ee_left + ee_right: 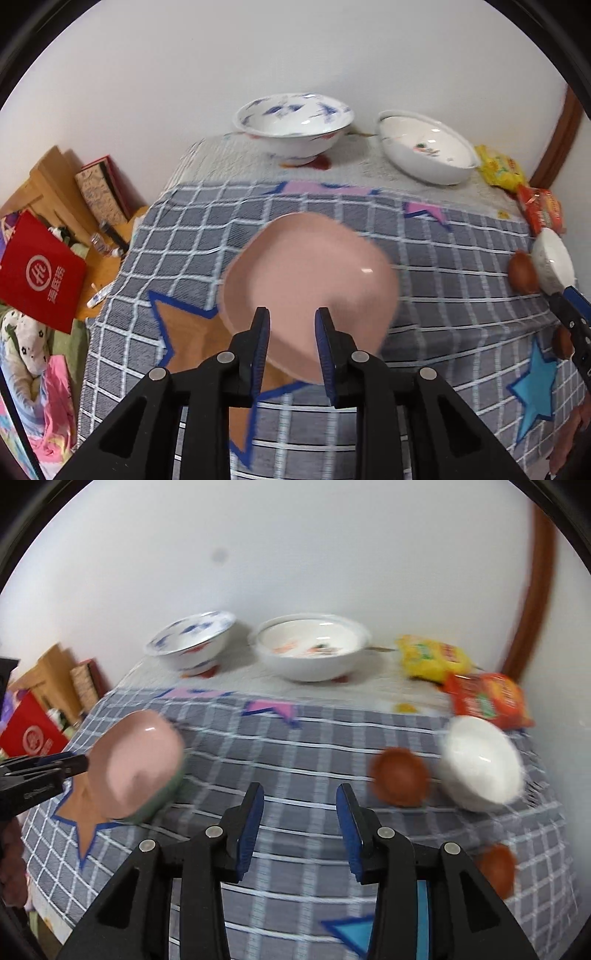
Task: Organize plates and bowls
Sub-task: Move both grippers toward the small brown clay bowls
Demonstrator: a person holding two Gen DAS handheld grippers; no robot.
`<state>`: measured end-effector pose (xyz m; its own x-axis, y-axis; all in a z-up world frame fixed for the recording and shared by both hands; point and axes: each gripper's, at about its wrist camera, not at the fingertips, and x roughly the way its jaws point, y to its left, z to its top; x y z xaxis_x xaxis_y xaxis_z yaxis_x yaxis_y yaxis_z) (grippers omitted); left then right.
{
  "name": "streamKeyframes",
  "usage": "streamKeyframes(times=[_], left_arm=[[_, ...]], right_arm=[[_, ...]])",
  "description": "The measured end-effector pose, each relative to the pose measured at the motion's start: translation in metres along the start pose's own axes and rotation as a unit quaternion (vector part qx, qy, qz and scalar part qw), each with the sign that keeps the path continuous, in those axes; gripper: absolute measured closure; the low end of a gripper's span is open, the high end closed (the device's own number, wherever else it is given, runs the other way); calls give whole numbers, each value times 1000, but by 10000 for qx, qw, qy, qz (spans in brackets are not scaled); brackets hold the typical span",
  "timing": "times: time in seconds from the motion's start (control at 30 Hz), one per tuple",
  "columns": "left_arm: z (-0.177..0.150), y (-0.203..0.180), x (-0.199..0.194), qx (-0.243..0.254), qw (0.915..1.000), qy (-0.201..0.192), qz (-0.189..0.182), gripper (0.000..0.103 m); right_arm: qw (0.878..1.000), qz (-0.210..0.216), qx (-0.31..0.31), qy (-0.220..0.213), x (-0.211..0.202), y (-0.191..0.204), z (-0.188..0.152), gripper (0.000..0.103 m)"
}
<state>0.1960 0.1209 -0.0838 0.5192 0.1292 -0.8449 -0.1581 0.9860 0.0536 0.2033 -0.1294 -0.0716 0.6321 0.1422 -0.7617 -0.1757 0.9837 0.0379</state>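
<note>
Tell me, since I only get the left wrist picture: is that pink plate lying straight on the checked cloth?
Observer: No. The right wrist view shows a green dish under the pink plate; its rim peeks out along the plate's edge.
Visitor: And the other claw, is it carrying anything?
Observer: No. The right gripper is open, and only the checked cloth shows between its fingers.
</note>
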Motion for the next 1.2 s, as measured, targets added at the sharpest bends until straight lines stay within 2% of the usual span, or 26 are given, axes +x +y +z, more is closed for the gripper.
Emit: streamKeyframes(times=[0.17, 0.3, 0.4, 0.5, 0.6, 0.83, 1.07, 1.2], left_arm=[[2, -51, -11, 330, 9991, -138, -207, 71], [1, -93, -14, 584, 9972, -117, -443, 66], [-2, -120, -15, 769, 9955, -118, -540, 65], [-4, -145, -15, 905, 9937, -83, -650, 58], [-7, -165, -15, 1002, 9925, -88, -698, 56], [-8, -193, -8, 1141, 9902, -42, -809, 54], [-9, -207, 3, 1157, 9900, 53, -809, 53], [-8, -210, 9, 1181, 9897, 70, -800, 53]], right_arm=[[9980, -389, 444, -247, -25, -61, -11, 63], [9961, -437, 759, -90, -40, -112, -23, 63], [9941, -694, 826, -59, -51, -138, -34, 63], [9918, -847, 955, -17, -59, -162, -43, 62], [9897, -947, 1066, 77, -63, -182, -51, 62], [9845, -1027, 1378, 354, -56, -213, -71, 62], [9816, -1201, 1401, 491, -44, -216, -81, 62], [9823, -947, 1555, 430, -40, -217, -83, 62]])
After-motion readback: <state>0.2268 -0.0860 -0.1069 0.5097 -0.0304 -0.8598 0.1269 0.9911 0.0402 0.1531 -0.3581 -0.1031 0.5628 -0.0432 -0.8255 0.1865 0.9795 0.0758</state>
